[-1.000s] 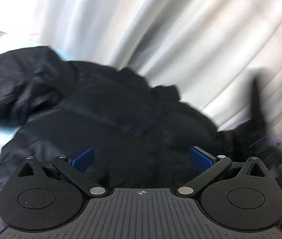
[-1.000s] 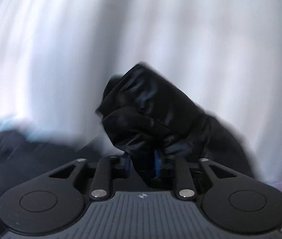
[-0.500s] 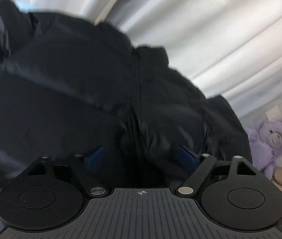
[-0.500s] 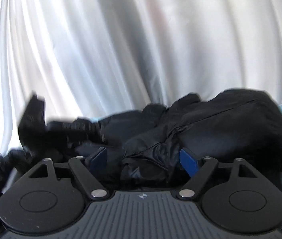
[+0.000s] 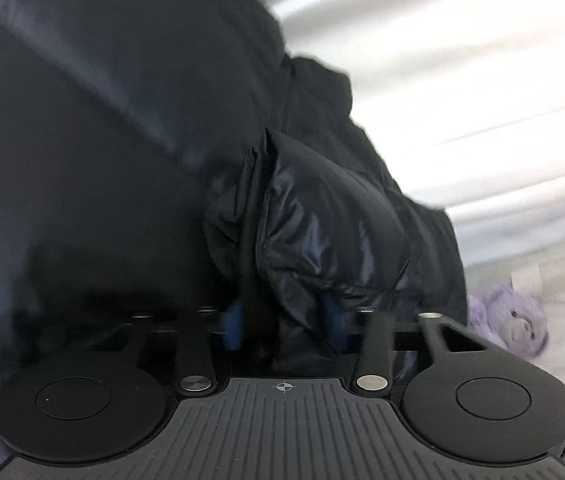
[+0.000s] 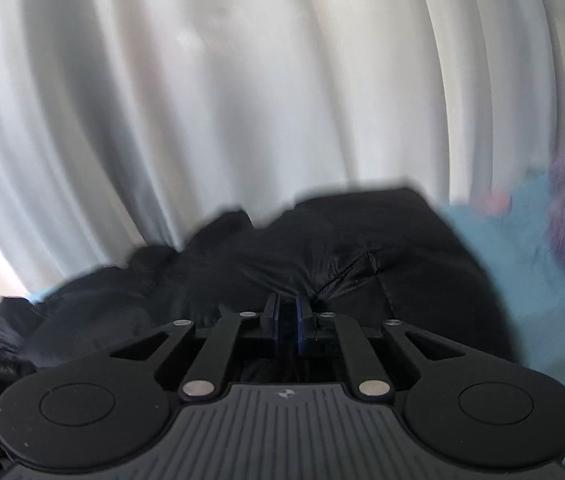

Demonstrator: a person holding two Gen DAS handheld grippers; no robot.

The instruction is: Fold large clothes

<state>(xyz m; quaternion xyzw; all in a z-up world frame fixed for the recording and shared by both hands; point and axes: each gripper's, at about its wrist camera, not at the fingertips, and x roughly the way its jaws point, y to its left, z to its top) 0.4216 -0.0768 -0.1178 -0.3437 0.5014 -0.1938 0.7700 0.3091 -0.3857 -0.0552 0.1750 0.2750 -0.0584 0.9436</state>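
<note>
— What's the biggest thing in front of you?

— The white curtain, hanging in folds behind everything. In front of it is the black puffer jacket, bunched in a thick heap on a light blue sheet. The surface under the sheet could be a bed, but I can't tell.

— Is the jacket folded?

— Not that I can judge. It looks humped and rumpled, with no flat panel or clean edge anywhere. A lumpy flap of it sticks up on the side away from the curtain. I'd say the fold is at an early or middle stage: fabric is being gathered, and laying it flat and squaring it up is yet to do.

— And the claws?

— The left claw is partly drawn in, with that glossy flap between its blue pads. It looks like a pinch, though the blur keeps me from swearing the pads press hard. The right claw is nearly pressed together on a pucker of jacket fabric, on the side nearer the curtain; the cloth wrinkles toward its tips.

— Anything smaller?

— A purple plush bear, just beside the jacket's edge, away from the curtain.
</note>
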